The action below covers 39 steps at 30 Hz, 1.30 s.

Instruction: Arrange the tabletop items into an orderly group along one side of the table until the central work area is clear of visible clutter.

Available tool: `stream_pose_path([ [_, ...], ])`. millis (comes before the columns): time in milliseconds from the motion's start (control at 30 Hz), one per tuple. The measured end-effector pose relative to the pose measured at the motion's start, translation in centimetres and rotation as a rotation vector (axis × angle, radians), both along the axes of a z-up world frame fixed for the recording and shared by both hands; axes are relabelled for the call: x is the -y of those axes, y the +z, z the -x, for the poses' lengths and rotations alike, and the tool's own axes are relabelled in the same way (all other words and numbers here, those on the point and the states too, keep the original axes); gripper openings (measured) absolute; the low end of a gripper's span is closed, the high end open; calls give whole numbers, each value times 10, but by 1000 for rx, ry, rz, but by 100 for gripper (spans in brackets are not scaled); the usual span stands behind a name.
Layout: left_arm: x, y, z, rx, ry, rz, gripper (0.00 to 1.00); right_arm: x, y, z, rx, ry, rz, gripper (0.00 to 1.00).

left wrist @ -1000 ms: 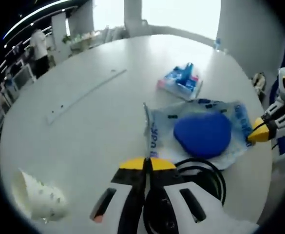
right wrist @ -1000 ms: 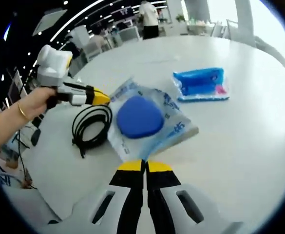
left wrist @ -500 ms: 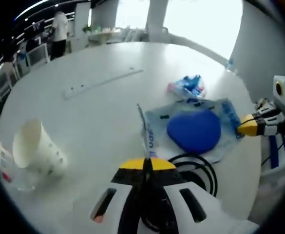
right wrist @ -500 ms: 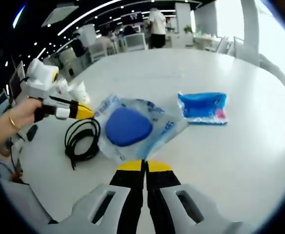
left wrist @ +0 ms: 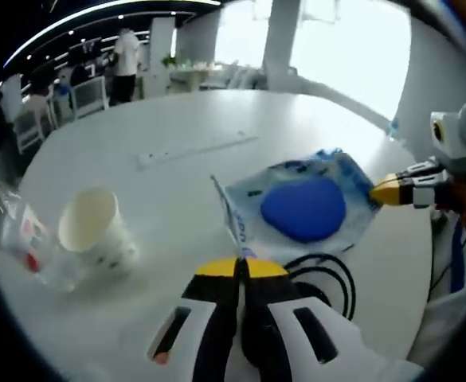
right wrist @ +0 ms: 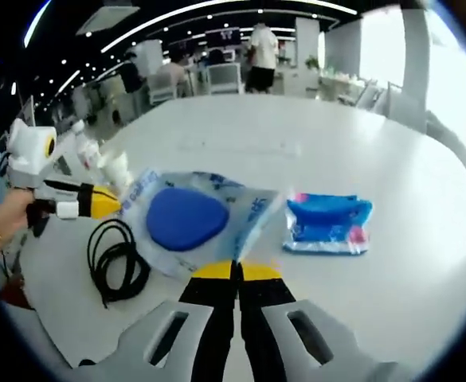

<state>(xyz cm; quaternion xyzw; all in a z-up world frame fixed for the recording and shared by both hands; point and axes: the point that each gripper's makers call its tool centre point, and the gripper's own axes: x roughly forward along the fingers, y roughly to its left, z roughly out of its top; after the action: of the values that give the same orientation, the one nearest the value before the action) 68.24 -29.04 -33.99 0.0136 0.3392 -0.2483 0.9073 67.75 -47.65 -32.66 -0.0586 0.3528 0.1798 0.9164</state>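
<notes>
Your left tongs (left wrist: 241,267) and right tongs (right wrist: 236,271) are both clenched on the edges of the clear bag (left wrist: 248,203) holding a blue pad (left wrist: 303,208). A coiled black cable (right wrist: 115,259) lies beside it on the white table (left wrist: 177,119). Farther left stand a paper cup (left wrist: 97,235) and plastic bottle (left wrist: 21,239); a blue packet (right wrist: 326,224) lies to the right.
</notes>
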Motion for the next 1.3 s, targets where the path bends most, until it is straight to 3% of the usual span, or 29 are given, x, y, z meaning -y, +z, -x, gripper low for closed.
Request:
stream_pose_path([
  [233, -12, -1, -12, 17, 94, 2, 0, -9, -1, -32, 30, 10, 4, 1],
  [367, -14, -1, -17, 50, 85, -23, 0, -11, -5, -45, 40, 9, 16, 1],
  [533, -18, -8, -20, 33, 123, -5, 0, -13, -15, -52, 41, 16, 25, 1],
  [667, -18, -13, -24, 57, 132, -37, 0, -16, -22, -57, 45, 30, 32, 1],
  [1033, -24, -17, -30, 65, 183, -20, 0, -20, -33, -71, 40, 52, 22, 1],
  [1300, -30, -29, -33, 39, 209, -18, 0, -24, -44, -74, 22, 75, 19, 1],
])
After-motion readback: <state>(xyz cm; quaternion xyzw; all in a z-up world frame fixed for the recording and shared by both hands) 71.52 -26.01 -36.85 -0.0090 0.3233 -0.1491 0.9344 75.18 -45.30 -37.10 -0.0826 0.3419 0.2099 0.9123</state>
